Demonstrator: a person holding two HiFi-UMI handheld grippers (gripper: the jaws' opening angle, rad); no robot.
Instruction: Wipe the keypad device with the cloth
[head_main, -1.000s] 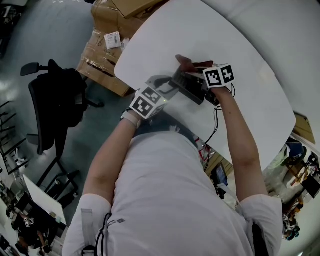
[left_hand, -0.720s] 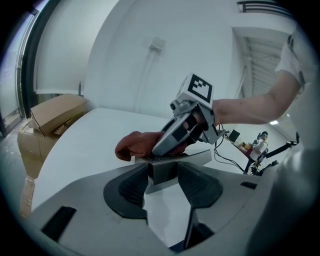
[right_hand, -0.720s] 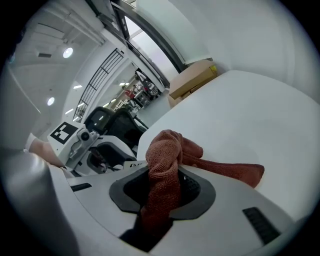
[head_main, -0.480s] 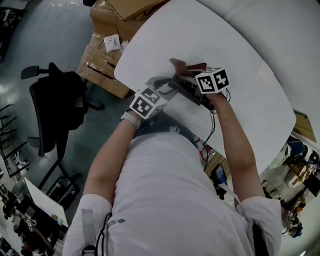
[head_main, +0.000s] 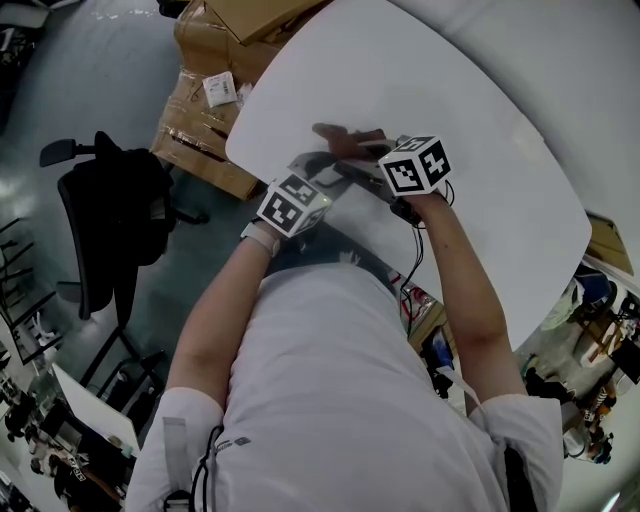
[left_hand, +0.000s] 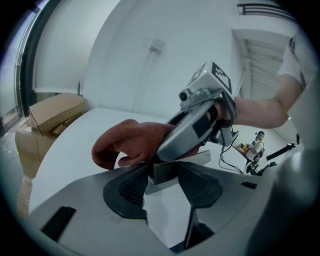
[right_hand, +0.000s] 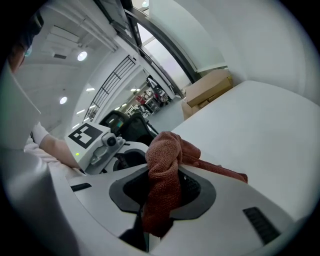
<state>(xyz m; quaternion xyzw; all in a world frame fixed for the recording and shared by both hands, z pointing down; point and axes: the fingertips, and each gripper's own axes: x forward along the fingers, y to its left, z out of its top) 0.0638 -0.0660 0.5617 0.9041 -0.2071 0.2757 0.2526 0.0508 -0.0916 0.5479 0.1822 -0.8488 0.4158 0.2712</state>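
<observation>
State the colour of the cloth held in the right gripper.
Rusty reddish-brown; the cloth shows best in the right gripper view.

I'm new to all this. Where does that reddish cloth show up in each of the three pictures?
Head view: the cloth is at upper centre, over the white table.
Left gripper view: centre-left, just above the jaws.
Right gripper view: dead centre, pinched between the jaws.
Shared landmark: the cardboard boxes beside the table, in all three.
</observation>
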